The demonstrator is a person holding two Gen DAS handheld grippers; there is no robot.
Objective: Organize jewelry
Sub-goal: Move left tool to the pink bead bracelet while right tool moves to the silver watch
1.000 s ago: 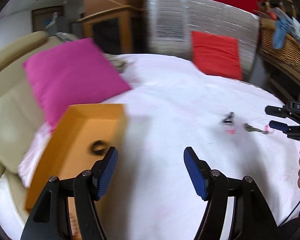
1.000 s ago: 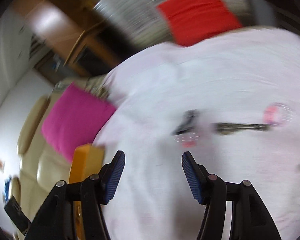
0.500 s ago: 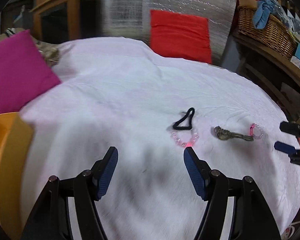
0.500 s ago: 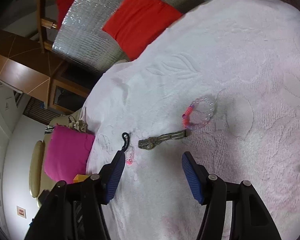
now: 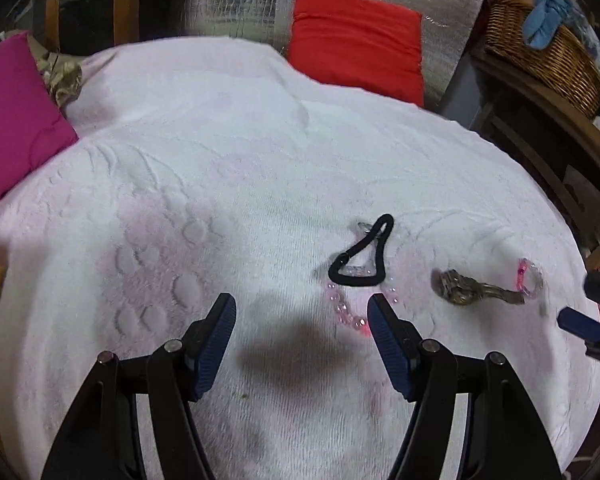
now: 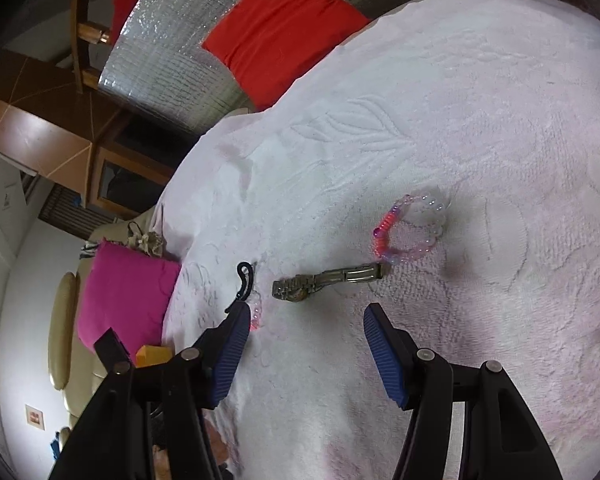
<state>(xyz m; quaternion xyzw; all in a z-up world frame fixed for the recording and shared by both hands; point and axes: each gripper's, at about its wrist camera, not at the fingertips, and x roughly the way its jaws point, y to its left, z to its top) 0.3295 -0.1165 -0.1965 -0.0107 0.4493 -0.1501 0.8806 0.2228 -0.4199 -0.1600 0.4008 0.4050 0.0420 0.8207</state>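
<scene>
Jewelry strewn across the white bedspread point(image 5: 220, 168), nothing yet gathered. Left gripper point(image 5: 302, 322) spread roughly two-thirds wide, empty, angled down over the cloth. Just ahead of its right-hand pad point(image 5: 384, 334) and a touch to the right: pink bead bracelet point(image 5: 346, 314), its near curve almost level with the fingertip, far side tucked under a black cord loop point(image 5: 360, 254). Loop stretched away from the tool, narrow end farthest. So a short reach forward and slightly rightward, probably, to straddle the beads.

Right gripper point(image 6: 306, 330) likewise parted, a little past halfway, holding nothing. Directly ahead, between the line of its two pads: metal watch point(image 6: 326, 278), long axis crosswise to the approach, case toward the left pad, clasp end toward the right. Beyond the clasp, touching or nearly so: pink-and-clear bead bracelet point(image 6: 410, 228). Clearly the right hand's pieces, the left hand being nearer the cord and beads. Orange box point(image 6: 152, 355) glimpsed behind the left pad, likely the destination.
</scene>
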